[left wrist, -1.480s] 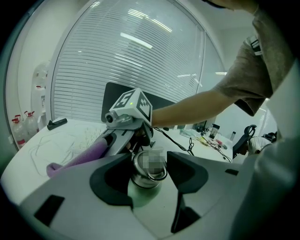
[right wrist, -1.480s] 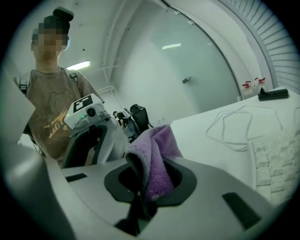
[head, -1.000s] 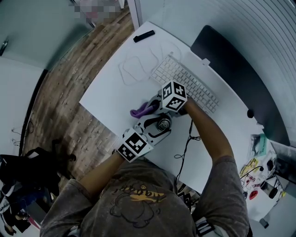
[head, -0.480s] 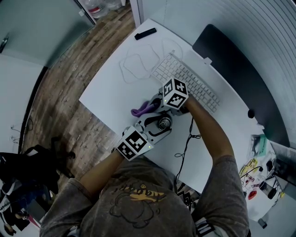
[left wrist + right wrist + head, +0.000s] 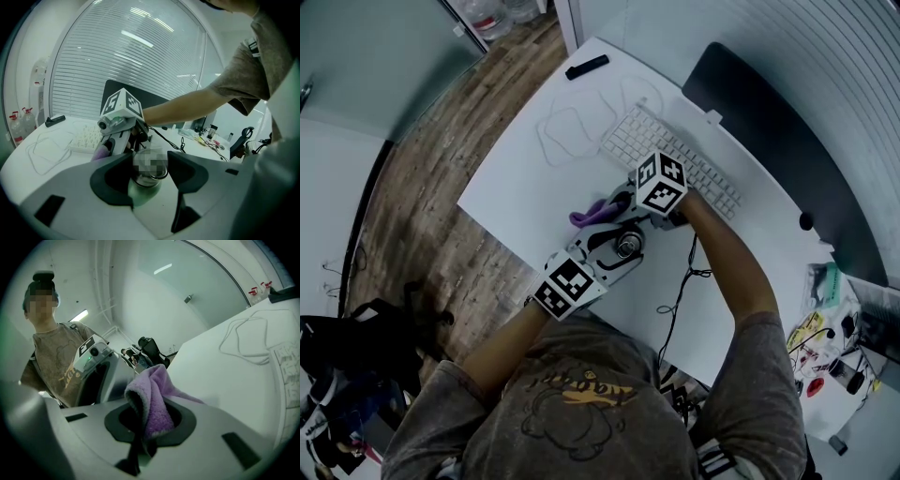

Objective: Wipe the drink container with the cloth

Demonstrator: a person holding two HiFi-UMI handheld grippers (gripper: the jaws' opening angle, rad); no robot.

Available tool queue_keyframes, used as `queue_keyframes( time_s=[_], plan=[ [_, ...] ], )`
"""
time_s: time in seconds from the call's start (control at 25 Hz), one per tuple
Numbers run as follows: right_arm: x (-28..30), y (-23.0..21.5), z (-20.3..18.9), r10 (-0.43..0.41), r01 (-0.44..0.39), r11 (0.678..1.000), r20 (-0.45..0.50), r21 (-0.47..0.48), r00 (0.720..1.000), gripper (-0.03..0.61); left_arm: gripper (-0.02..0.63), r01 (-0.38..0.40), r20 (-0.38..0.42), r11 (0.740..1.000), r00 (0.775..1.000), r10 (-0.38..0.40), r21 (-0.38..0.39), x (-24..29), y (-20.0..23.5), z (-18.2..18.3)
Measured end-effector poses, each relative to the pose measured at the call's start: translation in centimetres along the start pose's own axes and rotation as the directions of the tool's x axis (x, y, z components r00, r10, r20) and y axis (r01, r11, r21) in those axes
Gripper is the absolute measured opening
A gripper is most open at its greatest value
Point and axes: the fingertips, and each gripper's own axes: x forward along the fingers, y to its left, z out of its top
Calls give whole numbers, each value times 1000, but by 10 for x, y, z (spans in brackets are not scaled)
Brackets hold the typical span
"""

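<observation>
Since a second ago the right claw (image 5: 149, 427) has drifted slightly toward the keyboard (image 5: 670, 161), carrying the cloth (image 5: 152, 399) with it. Its jaws are pinched together on a fold of that cloth, the rest hanging loose. The left claw (image 5: 150, 159) stands wide, both jaws closed against the container (image 5: 143, 187), which sits upright on the bench (image 5: 516, 187) between them.

A hard sideways rub could twist the container out of that wide grip or tip it, and the cloth could slip from its small pinch. The keyboard lies just behind the right claw and a black cable (image 5: 680, 291) trails near the container, so a broad stroke may snag either. A white cord (image 5: 572, 131) and a black bar (image 5: 586, 67) lie well apart.
</observation>
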Motion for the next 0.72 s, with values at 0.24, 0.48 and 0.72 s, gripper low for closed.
queue_keyframes(
  time_s=[0.24, 0.48, 0.72],
  plan=[
    [-15, 1, -3, -45, 42, 997, 55, 60, 997, 51, 244, -3, -9, 1000, 1000, 3, 9, 1, -1, 1],
    [-28, 2, -6, -93, 83, 991, 97, 102, 991, 51, 244, -7, -12, 1000, 1000, 7, 13, 0, -1, 1],
    [-38, 2, -9, -144, 125, 983, 141, 135, 979, 51, 244, 1, -15, 1000, 1000, -1, 10, 0, 0, 0]
  ],
)
